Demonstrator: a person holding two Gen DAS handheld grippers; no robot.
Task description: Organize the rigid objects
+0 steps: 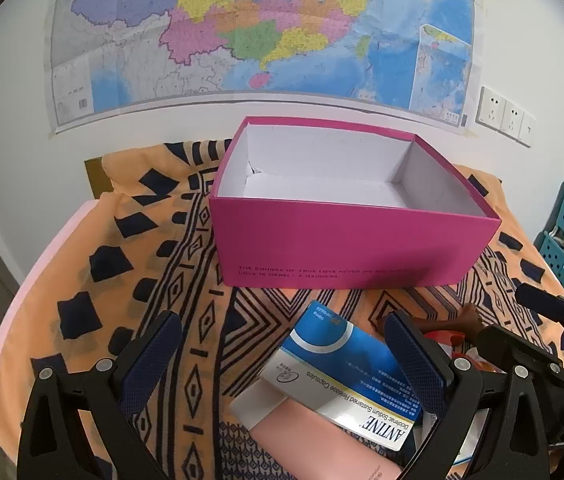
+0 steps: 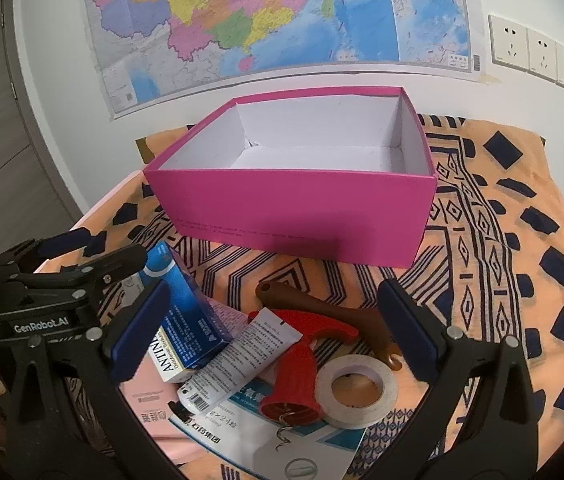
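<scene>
1. up front, the left gripper (image 1: 282,344) has its jaws spread wide and grips nothing; its fingers stand on either side of a blue and white medicine box (image 1: 345,372), not touching it as far as the left wrist view shows.
2. likewise the right gripper (image 2: 278,320) is spread wide and grips nothing, hovering over a heap of small things.
3. the medicine box (image 2: 186,328) lies tilted on a pale pink box (image 1: 321,436), which rests on the cloth.
4. a white tube (image 2: 238,356) leans across the heap, its black cap low and to the left.
5. a red corkscrew (image 2: 297,372) lies just beside the tube, its metal spiral pointing down over a flat blue and white pack (image 2: 282,444).
6. a roll of white tape (image 2: 357,390) lies flat, touching the corkscrew's wide end.
7. a brown handle (image 2: 321,308) lies behind the corkscrew and tape.
8. a pink box (image 1: 345,240) with a white inside stands open and empty beyond the heap, apart from it.
9. everything rests on an orange patterned cloth (image 1: 130,280).
10. a map (image 1: 242,28) hangs on the wall behind, with wall sockets (image 2: 529,50) to its right.
</scene>
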